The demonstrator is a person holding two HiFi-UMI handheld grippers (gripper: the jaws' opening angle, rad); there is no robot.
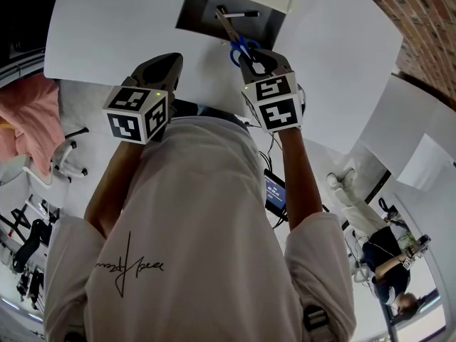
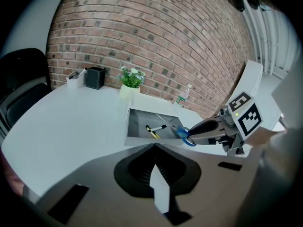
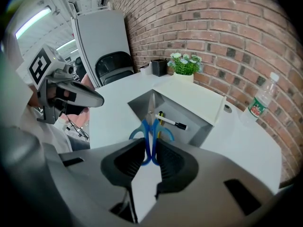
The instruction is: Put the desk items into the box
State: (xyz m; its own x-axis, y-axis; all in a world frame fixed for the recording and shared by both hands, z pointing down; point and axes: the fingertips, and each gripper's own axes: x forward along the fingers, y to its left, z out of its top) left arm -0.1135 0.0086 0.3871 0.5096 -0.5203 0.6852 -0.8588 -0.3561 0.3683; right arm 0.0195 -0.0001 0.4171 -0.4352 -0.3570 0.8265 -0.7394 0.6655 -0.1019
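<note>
Your right gripper pinches the blue-handled scissors by the handles, its jaws pressed on them; the blades point into the open grey box on the white surface; a marker and a yellow pen lie inside; your left gripper hangs near the box, jaws pressed together, empty.

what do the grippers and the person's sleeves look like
The left gripper and right gripper have dark grey rounded jaws with ribbed pads. Each carries a white cube with black square markers. The person wears an off-white short-sleeved shirt.
</note>
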